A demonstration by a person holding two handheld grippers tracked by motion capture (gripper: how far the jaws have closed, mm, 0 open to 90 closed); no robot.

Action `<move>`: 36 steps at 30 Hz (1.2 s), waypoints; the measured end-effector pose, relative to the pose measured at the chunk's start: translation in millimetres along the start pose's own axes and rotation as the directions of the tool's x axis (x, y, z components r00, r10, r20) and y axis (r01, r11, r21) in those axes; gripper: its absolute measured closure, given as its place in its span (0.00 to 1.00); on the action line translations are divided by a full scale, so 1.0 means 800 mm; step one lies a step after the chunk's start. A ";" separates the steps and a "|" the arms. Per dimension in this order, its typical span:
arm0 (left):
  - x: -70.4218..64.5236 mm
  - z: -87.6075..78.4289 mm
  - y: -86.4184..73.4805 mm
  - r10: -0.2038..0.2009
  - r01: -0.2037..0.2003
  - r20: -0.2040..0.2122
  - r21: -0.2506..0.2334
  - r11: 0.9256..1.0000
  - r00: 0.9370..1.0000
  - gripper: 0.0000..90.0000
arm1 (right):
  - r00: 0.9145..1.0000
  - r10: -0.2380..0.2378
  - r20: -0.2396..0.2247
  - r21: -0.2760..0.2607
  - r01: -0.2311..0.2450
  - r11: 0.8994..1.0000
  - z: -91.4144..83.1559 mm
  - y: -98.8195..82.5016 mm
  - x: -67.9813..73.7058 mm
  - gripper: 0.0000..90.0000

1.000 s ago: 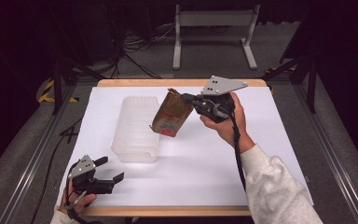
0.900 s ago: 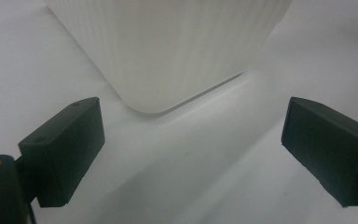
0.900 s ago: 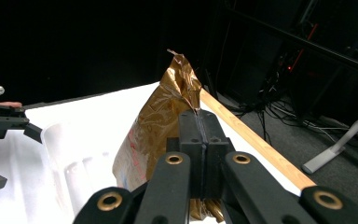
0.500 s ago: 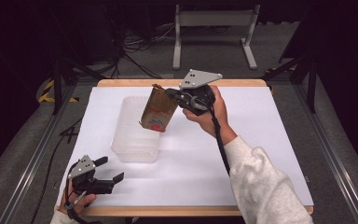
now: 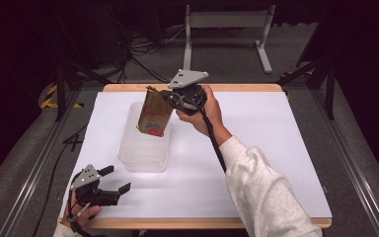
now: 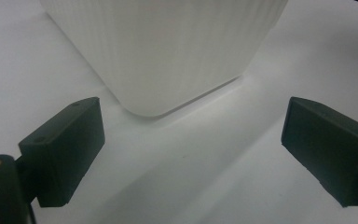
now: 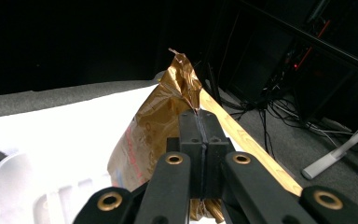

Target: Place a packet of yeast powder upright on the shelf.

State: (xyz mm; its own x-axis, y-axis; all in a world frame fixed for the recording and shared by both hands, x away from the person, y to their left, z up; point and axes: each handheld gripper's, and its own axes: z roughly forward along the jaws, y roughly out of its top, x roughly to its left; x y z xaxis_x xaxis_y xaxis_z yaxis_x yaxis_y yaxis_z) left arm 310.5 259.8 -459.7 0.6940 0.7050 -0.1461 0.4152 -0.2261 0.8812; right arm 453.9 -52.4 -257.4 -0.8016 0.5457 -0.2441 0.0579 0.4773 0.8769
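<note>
The right gripper (image 5: 170, 98) holds a brown bag (image 5: 154, 112) by its edge, jaws pressed together on the foil in the right gripper view, where the bag (image 7: 156, 121) rises beyond them. The bag hangs tilted over the far end of a clear plastic box (image 5: 143, 148) standing left of centre on the white table (image 5: 276, 148). The left gripper (image 5: 113, 180) rests at the near left corner, its jaws wide apart and holding nothing, pointing at the box (image 6: 168, 51) just beyond it.
</note>
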 end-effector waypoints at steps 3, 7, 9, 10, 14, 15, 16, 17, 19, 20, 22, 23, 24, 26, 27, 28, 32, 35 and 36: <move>0.000 0.000 0.000 0.000 0.000 0.000 -0.001 1.000 1.000 0.08 | 1.000 0.000 0.008 -0.002 0.000 1.000 0.002 0.002 -0.004 1.00; -0.001 0.000 0.000 -0.005 0.005 0.004 -0.001 1.000 1.000 0.08 | 0.999 -0.003 0.034 -0.011 0.003 1.000 0.008 0.009 -0.018 1.00; 0.000 0.000 0.000 -0.002 0.002 0.002 0.003 1.000 1.000 0.08 | 0.999 -0.011 0.034 -0.009 0.012 1.000 0.011 0.010 -0.020 1.00; 0.000 0.000 0.000 -0.001 0.001 0.003 0.001 1.000 1.000 0.08 | 0.999 -0.025 0.025 -0.005 0.025 1.000 0.014 0.010 -0.020 1.00; 0.000 -0.001 0.000 0.001 -0.001 0.004 -0.005 1.000 1.000 0.08 | 0.997 -0.070 0.014 0.016 0.070 0.997 0.026 0.007 -0.019 1.00; 0.000 -0.001 0.000 -0.001 0.001 0.005 -0.004 1.000 1.000 0.08 | 0.997 -0.076 -0.001 0.019 0.076 0.997 0.029 0.006 -0.019 1.00; 0.000 -0.001 0.000 -0.001 0.001 0.005 -0.004 1.000 1.000 0.08 | 0.996 -0.084 -0.001 0.024 0.084 0.996 0.032 0.005 -0.018 1.00; -0.001 -0.001 0.000 0.000 0.000 0.005 -0.002 1.000 1.000 0.08 | 0.996 -0.085 -0.002 0.018 0.085 0.996 0.034 0.004 -0.018 1.00; -0.001 -0.001 0.000 0.000 0.000 0.005 -0.001 1.000 1.000 0.08 | 0.996 -0.088 -0.017 0.009 0.088 0.996 0.034 0.004 -0.018 1.00; -0.001 -0.001 0.000 0.000 0.000 0.005 -0.001 1.000 1.000 0.08 | 0.995 -0.095 -0.028 0.006 0.095 0.995 0.035 0.004 -0.018 1.00; -0.001 -0.001 0.000 0.000 0.000 0.005 0.000 1.000 1.000 0.08 | 0.992 -0.125 -0.031 0.007 0.125 0.992 0.036 0.006 -0.016 0.99; -0.001 -0.001 0.000 0.001 -0.001 0.005 -0.002 1.000 1.000 0.08 | 0.991 -0.130 -0.036 0.006 0.130 0.992 0.037 0.006 -0.016 0.99; -0.001 -0.001 0.000 0.001 -0.001 0.005 -0.002 1.000 1.000 0.08 | 0.991 -0.130 -0.036 0.006 0.130 0.992 0.037 0.006 -0.016 0.99; -0.001 -0.001 0.000 0.001 -0.001 0.004 -0.002 1.000 1.000 0.08 | 0.988 -0.152 -0.022 0.009 0.152 0.988 0.038 0.007 -0.016 1.00; -0.001 -0.001 0.000 0.002 -0.002 0.003 -0.001 1.000 1.000 0.08 | 0.986 -0.164 -0.014 0.016 0.164 0.986 0.038 0.007 -0.017 1.00; -0.001 -0.001 0.000 0.001 -0.001 0.004 -0.001 1.000 1.000 0.08 | 0.986 -0.167 -0.004 0.029 0.167 0.986 0.039 0.008 -0.020 1.00; -0.001 -0.001 0.000 -0.001 0.001 0.006 -0.001 1.000 1.000 0.08 | 0.986 -0.169 -0.008 0.036 0.169 0.985 0.041 0.008 -0.029 1.00; -0.001 -0.001 0.000 0.002 -0.002 0.004 -0.003 1.000 1.000 0.08 | 0.983 -0.182 -0.039 0.028 0.183 0.983 0.048 0.009 -0.027 0.99; -0.001 -0.001 0.000 0.002 -0.002 0.003 -0.001 1.000 1.000 0.08 | 0.983 -0.182 -0.039 0.028 0.183 0.983 0.048 0.009 -0.027 0.99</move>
State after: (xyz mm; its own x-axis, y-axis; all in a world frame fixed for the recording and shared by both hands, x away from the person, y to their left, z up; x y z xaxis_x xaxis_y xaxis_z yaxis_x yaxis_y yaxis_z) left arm 309.5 259.9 -459.7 0.6963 0.7029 -0.1455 0.4130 -0.2265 0.8821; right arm 494.1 -34.4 -261.7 -0.8213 0.4227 -0.3831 -0.0732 0.5879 0.8056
